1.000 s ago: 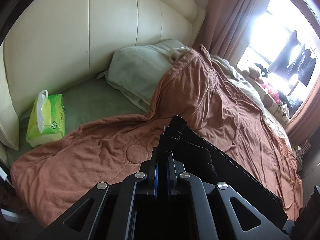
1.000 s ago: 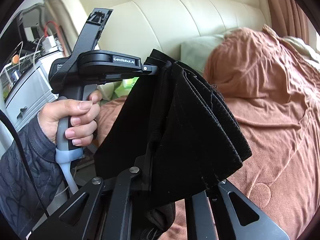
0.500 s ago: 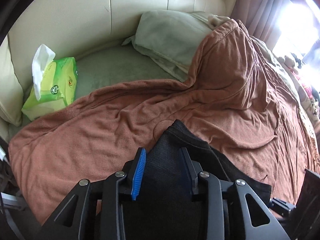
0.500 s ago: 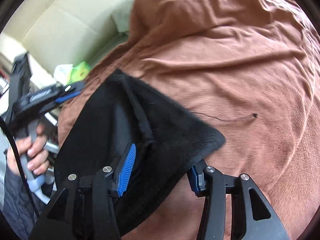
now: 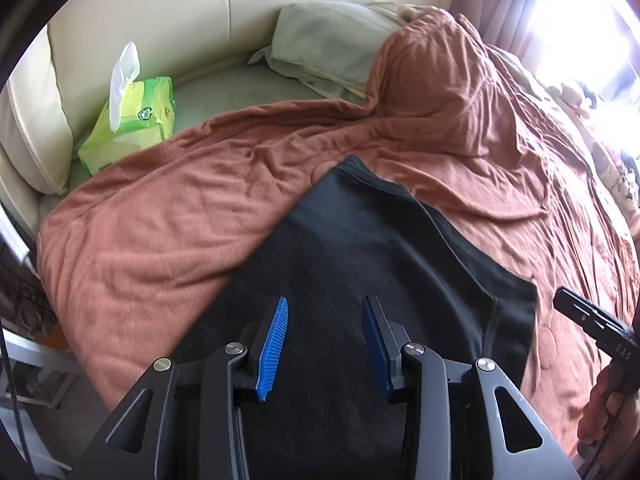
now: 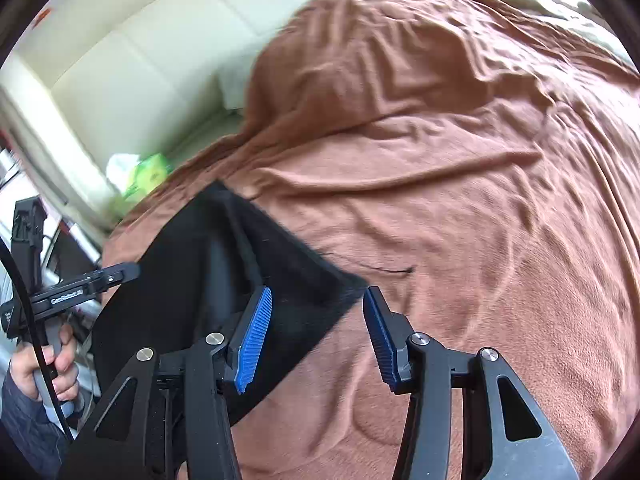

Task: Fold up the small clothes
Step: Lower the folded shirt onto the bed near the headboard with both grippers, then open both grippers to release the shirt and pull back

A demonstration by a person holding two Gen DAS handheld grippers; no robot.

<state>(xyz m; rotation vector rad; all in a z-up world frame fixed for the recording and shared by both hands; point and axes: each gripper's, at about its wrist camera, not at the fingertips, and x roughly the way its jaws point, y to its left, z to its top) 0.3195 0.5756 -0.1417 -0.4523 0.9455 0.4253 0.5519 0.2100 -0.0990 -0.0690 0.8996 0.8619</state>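
Black garment (image 5: pixel 360 248) spread flat on the rust-brown blanket (image 5: pixel 160 220) of the bed, one corner pointing toward the pale green pillow (image 5: pixel 328 40). Left claw (image 5: pixel 324 312) released, blue pads apart, hanging just above the garment's near part with black cloth showing between and beneath the fingers, nothing pinched. Right claw (image 6: pixel 316 312) likewise released, fingers spread over the garment's far corner (image 6: pixel 312 280); left pad above the black cloth, right pad above bare blanket, corner lying between them ungripped. Green tissue pack (image 5: pixel 132 120) well apart from the garment, against the cream headboard (image 5: pixel 160 8). Loose dark thread (image 6: pixel 384 269) on the blanket just beyond the corner.
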